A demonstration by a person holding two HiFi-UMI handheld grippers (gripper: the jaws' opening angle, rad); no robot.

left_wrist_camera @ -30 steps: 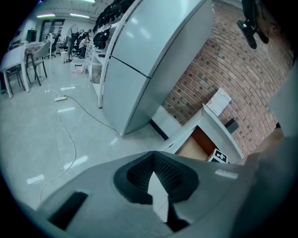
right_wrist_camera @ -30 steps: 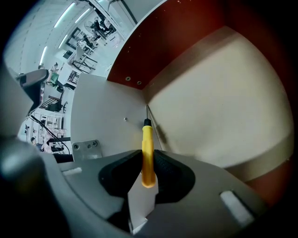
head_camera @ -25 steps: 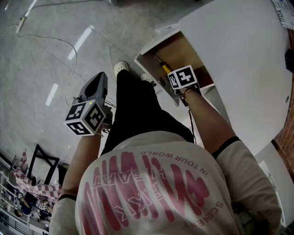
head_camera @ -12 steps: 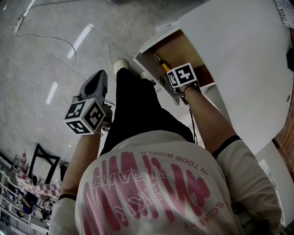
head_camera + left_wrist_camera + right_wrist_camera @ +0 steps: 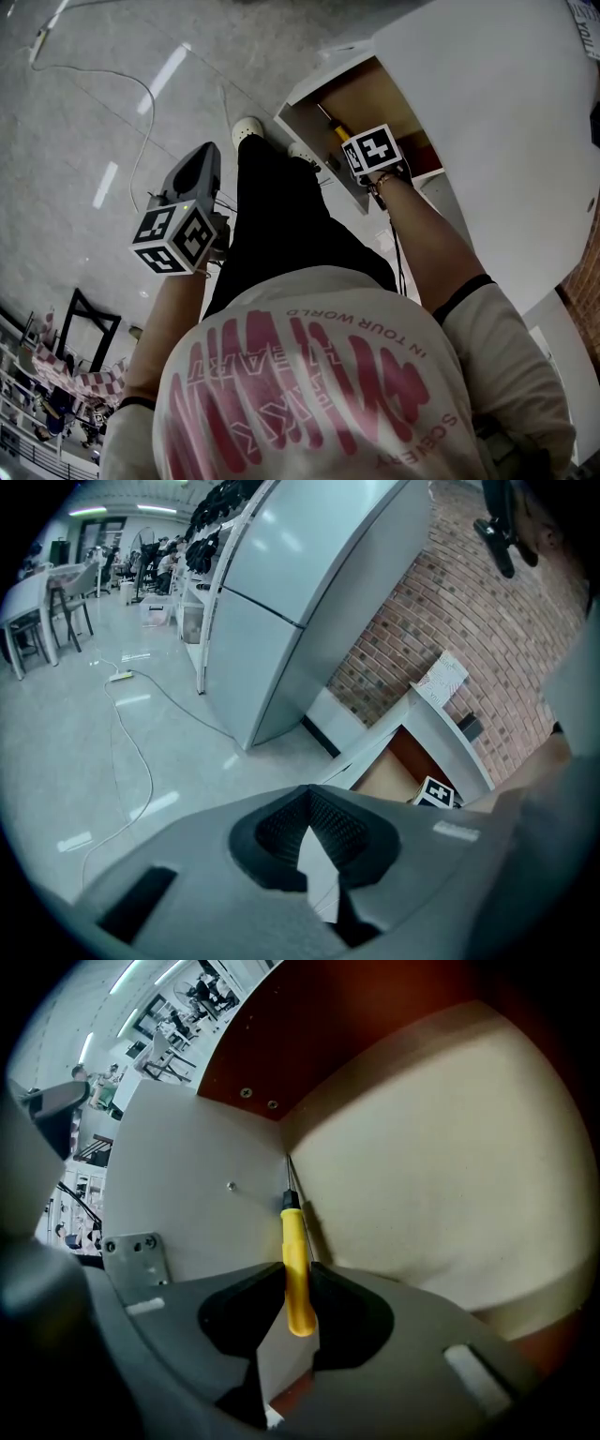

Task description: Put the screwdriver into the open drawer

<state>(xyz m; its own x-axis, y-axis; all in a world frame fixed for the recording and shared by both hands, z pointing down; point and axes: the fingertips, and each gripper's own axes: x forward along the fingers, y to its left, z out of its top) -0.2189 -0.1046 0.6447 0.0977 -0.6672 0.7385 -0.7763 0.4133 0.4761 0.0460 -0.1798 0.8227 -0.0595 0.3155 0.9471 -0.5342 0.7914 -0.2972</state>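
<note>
A: Screwdriver (image 5: 292,1234) location?
B: Down inside the open drawer (image 5: 441,1166), tip toward its corner. Right gripper (image 5: 298,1269) pinched the yellow handle. Likely light, stiff, slick; mid-handle grip suited. Left gripper (image 5: 307,797) jaws together, empty.

floor (image 5: 75,141): loose cable (image 5: 151,97), white shoe (image 5: 247,131) | grey cabinet (image 5: 281,621) against brick wall (image 5: 441,602)
</note>
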